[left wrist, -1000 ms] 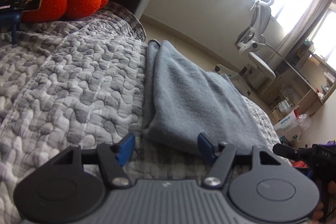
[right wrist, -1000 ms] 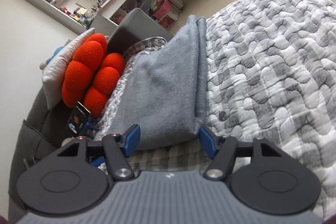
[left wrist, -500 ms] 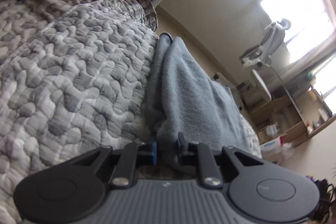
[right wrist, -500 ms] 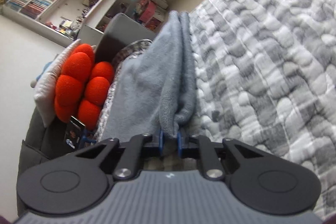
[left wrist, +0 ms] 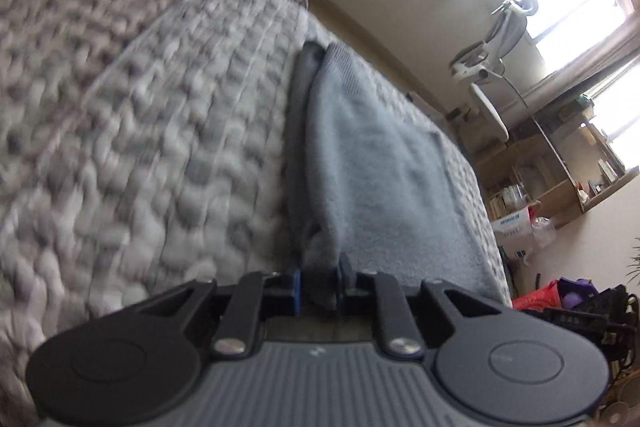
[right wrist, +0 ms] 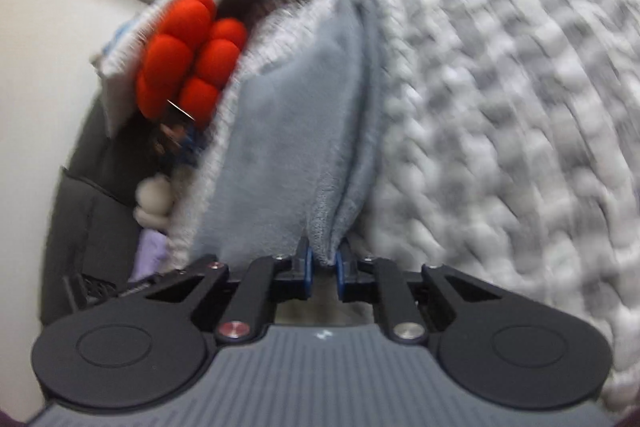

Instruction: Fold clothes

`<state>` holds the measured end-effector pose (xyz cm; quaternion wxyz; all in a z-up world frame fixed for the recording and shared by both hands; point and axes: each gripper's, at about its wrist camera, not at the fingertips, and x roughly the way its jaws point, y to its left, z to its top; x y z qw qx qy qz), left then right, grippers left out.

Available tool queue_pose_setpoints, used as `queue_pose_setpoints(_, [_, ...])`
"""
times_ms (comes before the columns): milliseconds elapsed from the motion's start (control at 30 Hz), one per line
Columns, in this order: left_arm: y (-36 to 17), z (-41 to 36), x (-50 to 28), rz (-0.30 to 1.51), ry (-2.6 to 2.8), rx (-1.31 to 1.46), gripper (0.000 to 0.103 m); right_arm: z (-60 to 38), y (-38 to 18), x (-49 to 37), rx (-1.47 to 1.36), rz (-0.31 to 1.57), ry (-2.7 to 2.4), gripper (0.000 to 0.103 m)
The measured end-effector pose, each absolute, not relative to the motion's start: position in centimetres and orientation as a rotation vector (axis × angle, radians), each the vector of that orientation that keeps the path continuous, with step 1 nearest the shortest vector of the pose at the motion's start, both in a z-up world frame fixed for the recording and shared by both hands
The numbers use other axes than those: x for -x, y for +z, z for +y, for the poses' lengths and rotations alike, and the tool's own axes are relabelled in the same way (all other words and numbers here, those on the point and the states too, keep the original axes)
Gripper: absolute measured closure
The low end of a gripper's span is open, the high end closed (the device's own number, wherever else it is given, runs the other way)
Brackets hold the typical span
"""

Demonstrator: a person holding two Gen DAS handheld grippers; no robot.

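Observation:
A folded grey-blue fleece garment [left wrist: 372, 155] lies lengthwise on the quilted bed and shows again in the right wrist view as the same garment [right wrist: 288, 131]. My left gripper [left wrist: 319, 281] is shut on one near corner of it, with a bunch of cloth pinched between the blue pads. At the opposite end my right gripper [right wrist: 322, 269] is shut on the folded corner there. The cloth rises off the quilt toward both grips. Both views are motion-blurred.
The grey-white quilted bedspread [left wrist: 132, 131] covers the bed. An orange knotted cushion [right wrist: 184, 59] and a white pillow rest at the headboard. An office chair [left wrist: 496, 39], wooden shelves and bags on the floor [left wrist: 560, 299] stand beyond the bed.
Both grippers went from open around the garment's corners to shut on them a second ago. Since then both have lifted and the views have tilted and blurred.

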<state>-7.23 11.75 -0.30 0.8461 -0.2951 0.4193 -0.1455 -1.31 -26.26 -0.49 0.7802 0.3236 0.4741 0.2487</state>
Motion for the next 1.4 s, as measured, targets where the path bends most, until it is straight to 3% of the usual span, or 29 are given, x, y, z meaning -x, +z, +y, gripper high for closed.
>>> queue_pose_setpoints(200, [1.1,11.9,6.9,0.853,-0.288,0.547,0.071,-27.1,0.8,1.2,-0.576,0.978,0.555,0.078])
queue_pose_setpoints(267, [2.0,12.5,6.6,0.836,-0.279,0.509,0.061,-28.5,2.7,1.4,-0.49,0.94,0.559,0.065])
queue_pose_setpoints(500, [4.7,13.5,3.7,0.78,-0.273,0.396,0.051,-32.7,6.5,0.2,0.036,0.997,0.593,0.064])
queue_pose_setpoints(567, [5.1,12.9,2.5,0.761,-0.286,0.366,0.045,-32.7,6.4,-0.3,0.042,0.978,0.573,0.064])
queue_pose_setpoints(867, [5.9,9.3,-6.4,0.639,-0.377,0.318,0.042,-27.5,3.8,-8.0,-0.073,0.823,0.592,0.064])
queue_pose_setpoints(1067, [3.8,7.5,-11.6,0.669,-0.376,0.246,0.042,-23.7,2.0,-14.7,-0.126,0.757,0.587,0.064])
queue_pose_setpoints(1133, [2.8,7.6,-12.4,0.691,-0.383,0.269,0.048,-23.1,1.7,-15.5,-0.12,0.738,0.584,0.064])
queue_pose_setpoints(1167, [2.5,7.5,-12.4,0.694,-0.381,0.265,0.068,-22.9,1.7,-15.5,-0.108,0.73,0.583,0.07])
queue_pose_setpoints(1233, [2.3,7.3,-12.4,0.691,-0.368,0.232,0.087,-22.7,1.6,-15.5,-0.085,0.714,0.58,0.087])
queue_pose_setpoints(1267, [2.4,7.5,-12.2,0.681,-0.371,0.235,0.095,-22.5,1.5,-15.4,-0.074,0.706,0.578,0.09])
queue_pose_setpoints(1400, [4.0,7.7,-10.8,0.615,-0.376,0.226,0.096,-22.1,1.8,-15.0,-0.031,0.657,0.567,0.094])
